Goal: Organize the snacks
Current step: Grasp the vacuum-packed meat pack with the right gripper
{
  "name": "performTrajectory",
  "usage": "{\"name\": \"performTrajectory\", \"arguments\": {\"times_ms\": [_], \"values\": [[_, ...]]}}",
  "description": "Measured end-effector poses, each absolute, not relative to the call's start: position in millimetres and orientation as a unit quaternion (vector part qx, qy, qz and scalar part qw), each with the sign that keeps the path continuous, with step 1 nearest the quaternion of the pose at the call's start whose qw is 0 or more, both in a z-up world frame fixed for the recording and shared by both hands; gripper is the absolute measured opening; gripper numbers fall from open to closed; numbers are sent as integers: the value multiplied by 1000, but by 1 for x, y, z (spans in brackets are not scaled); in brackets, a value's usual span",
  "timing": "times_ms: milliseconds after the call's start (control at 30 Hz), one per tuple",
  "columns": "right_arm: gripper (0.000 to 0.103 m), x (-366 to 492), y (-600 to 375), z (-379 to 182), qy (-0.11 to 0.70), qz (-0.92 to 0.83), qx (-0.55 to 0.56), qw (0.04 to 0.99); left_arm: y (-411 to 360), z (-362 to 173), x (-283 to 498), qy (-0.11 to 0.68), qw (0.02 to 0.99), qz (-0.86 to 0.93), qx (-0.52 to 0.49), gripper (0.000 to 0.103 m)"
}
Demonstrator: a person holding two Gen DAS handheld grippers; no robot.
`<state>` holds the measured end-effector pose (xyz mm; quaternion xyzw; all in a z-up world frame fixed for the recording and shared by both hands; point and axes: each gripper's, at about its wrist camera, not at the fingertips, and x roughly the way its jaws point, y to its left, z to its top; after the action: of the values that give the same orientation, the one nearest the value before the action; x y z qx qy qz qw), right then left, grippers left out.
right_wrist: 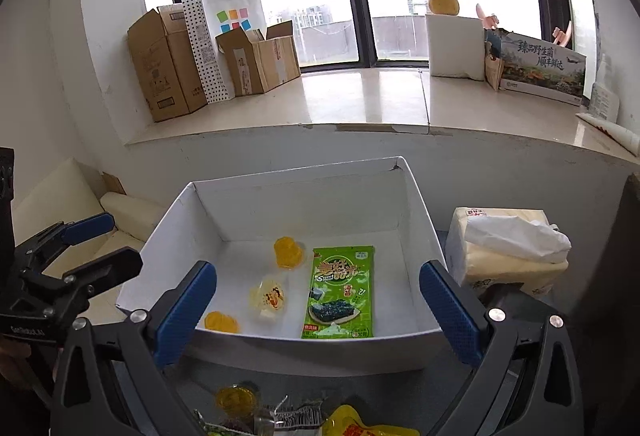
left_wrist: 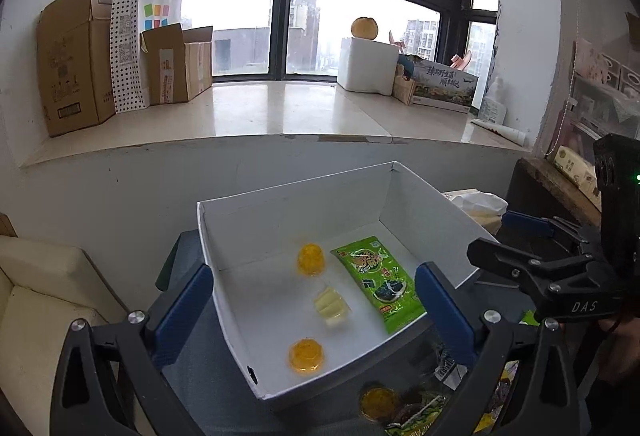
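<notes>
snacks in white box (right_wrist: 416, 236): two orange jelly cups (right_wrist: 289, 251), one pale, maybe jelly (right_wrist: 267, 299), one seaweed packet (right_wrist: 342, 292).

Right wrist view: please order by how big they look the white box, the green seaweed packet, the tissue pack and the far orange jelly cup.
1. white box
2. tissue pack, though it is partly cut off by the right gripper
3. green seaweed packet
4. far orange jelly cup

My left gripper (left_wrist: 314, 306) and right gripper (right_wrist: 318, 308) have black frames, blue ribbed fingers (left_wrist: 184, 310), silver screws, and white "DAS" lettering.
</notes>
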<state>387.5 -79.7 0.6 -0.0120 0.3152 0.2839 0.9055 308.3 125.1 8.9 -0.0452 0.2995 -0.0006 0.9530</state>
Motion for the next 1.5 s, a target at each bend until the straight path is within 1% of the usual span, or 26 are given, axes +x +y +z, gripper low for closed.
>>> {"name": "performTrajectory", "arguments": {"times_ms": [200,367,533,633,700,833,933,1033,1133,1233,1333,1500], "values": [[103,340,-116,7,304,282,0,910,112,16,268,299,954,6,-37,103],[103,295,-141,-4,305,275,-12,912,90,9,220,296,954,0,-53,103],[103,256,-161,-28,318,271,-6,908,63,-19,169,306,951,-15,-41,103],[103,240,-171,-46,335,274,15,901,49,-39,137,317,948,-21,-31,103],[103,235,-170,-55,338,273,9,900,42,-46,123,324,945,-27,-35,103],[103,243,-150,-62,339,302,-26,891,35,-54,106,337,940,-36,-44,103],[103,259,-132,-68,334,350,-84,871,36,-54,100,340,938,-40,-53,103],[103,285,-119,-80,370,362,-121,847,37,-55,96,338,939,-42,-55,103],[103,302,-114,-86,395,374,-113,831,37,-58,96,341,938,-42,-53,103],[103,307,-106,-94,399,368,-140,828,38,-62,99,347,935,-45,-58,103],[103,310,-101,-105,417,387,-137,811,39,-66,103,352,933,-47,-57,103],[103,314,-99,-111,414,383,-132,815,41,-73,110,361,930,-45,-58,103]]}}
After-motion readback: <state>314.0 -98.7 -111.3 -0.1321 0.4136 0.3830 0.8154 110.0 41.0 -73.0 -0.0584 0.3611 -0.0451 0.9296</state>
